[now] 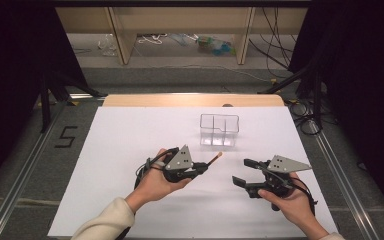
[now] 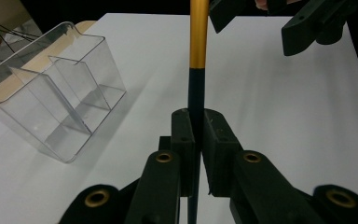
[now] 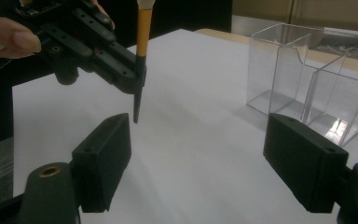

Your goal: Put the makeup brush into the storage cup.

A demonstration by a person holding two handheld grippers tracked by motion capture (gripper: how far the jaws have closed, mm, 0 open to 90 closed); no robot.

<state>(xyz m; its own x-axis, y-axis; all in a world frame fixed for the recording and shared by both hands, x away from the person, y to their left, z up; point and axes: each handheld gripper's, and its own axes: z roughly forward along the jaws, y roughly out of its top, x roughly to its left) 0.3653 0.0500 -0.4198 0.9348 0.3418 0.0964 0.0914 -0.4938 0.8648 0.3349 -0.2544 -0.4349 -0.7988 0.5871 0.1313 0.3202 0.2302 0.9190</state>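
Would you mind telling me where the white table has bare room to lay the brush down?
The white table is bare left of the clear divided plastic organizer. It is crowded between the left gripper and right gripper.

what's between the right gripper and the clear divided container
Nothing: in the high view only bare white table lies between the open right gripper and the clear container. The brush held by the left gripper sits off to the side.

White-topped table (image 1: 130, 130) on grey floor (image 1: 25, 165), black curtains (image 1: 10, 60) either side, wooden frame (image 1: 122, 35) and loose cables (image 1: 275, 45) beyond.
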